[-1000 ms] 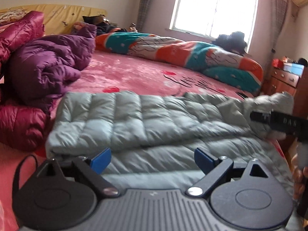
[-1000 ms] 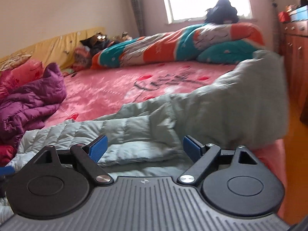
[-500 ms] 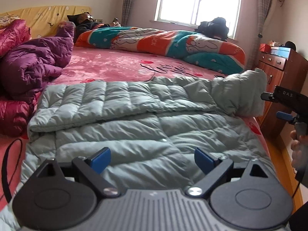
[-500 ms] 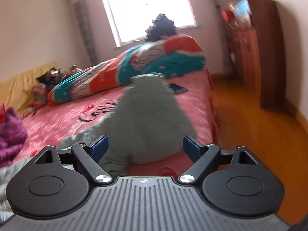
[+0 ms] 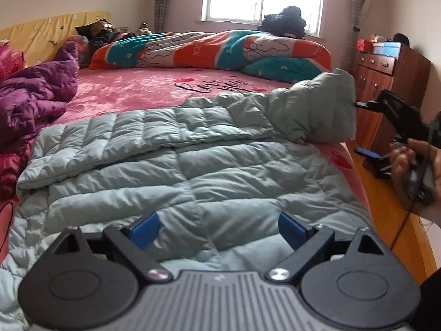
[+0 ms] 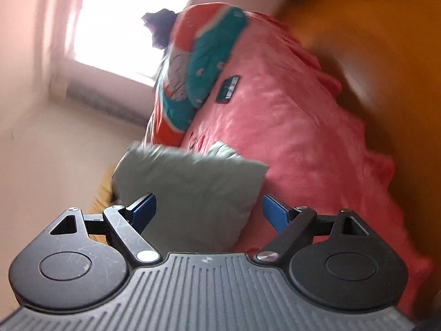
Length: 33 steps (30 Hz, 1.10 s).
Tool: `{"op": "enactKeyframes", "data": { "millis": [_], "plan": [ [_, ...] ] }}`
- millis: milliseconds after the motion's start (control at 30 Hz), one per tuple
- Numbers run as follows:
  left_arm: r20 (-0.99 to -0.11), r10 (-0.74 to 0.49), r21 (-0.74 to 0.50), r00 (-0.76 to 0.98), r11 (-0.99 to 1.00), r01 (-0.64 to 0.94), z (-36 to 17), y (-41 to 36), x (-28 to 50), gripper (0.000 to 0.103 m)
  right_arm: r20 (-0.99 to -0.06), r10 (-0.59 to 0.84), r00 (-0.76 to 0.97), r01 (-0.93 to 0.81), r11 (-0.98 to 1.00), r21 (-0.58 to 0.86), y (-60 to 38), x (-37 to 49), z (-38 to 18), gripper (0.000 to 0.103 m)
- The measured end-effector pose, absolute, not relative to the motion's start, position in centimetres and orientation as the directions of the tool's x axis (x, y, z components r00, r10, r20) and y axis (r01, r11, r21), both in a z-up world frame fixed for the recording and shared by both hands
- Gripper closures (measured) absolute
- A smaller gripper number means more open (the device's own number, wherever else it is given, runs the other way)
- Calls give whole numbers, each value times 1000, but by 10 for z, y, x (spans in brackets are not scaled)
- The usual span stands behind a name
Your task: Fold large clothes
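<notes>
Right hand-held gripper [image 6: 208, 211] spread, grey coat [image 6: 190, 190] blurred, possibly untouched

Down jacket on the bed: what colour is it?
Pale grey-green down jacket, quilted; clearest in the left wrist view.

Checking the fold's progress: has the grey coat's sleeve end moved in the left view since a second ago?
Yes. The sleeve end now stands raised higher, reaching the quilt behind it.
</notes>
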State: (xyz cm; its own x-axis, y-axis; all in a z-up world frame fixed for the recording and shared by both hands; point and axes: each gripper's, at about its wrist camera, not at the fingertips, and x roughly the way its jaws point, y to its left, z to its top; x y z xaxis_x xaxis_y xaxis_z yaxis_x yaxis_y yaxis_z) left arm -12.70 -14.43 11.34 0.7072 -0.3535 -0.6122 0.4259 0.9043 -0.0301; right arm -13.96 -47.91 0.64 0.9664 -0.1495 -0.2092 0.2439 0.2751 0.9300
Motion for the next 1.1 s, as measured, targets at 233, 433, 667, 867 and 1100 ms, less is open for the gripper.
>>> {"op": "enactKeyframes", "data": {
  "millis": [233, 433, 667, 867, 1100],
  "plan": [
    [-632, -357, -9, 688, 891, 454, 117, -162, -135, 10, -180, -80, 981, 189, 132, 973, -507, -118, -24, 0],
    [-659, -348, -3, 667, 888, 460, 119, -167, -137, 10, -54, -29, 998, 55, 15, 998, -506, -89, -44, 0],
    [-670, -340, -13, 660, 894, 448, 115, -168, -131, 9, 160, -7, 987, -160, -64, 985, -519, -81, -43, 14],
    [-665, -342, -33, 664, 902, 431, 114, -163, -122, 8, 195, 9, 981, -191, -163, 968, -515, -66, -55, 46],
    [-639, -339, -83, 690, 922, 377, 115, -146, -109, 8, 244, -46, 969, -249, -160, 955, -511, -62, -36, 79]
  ]
}}
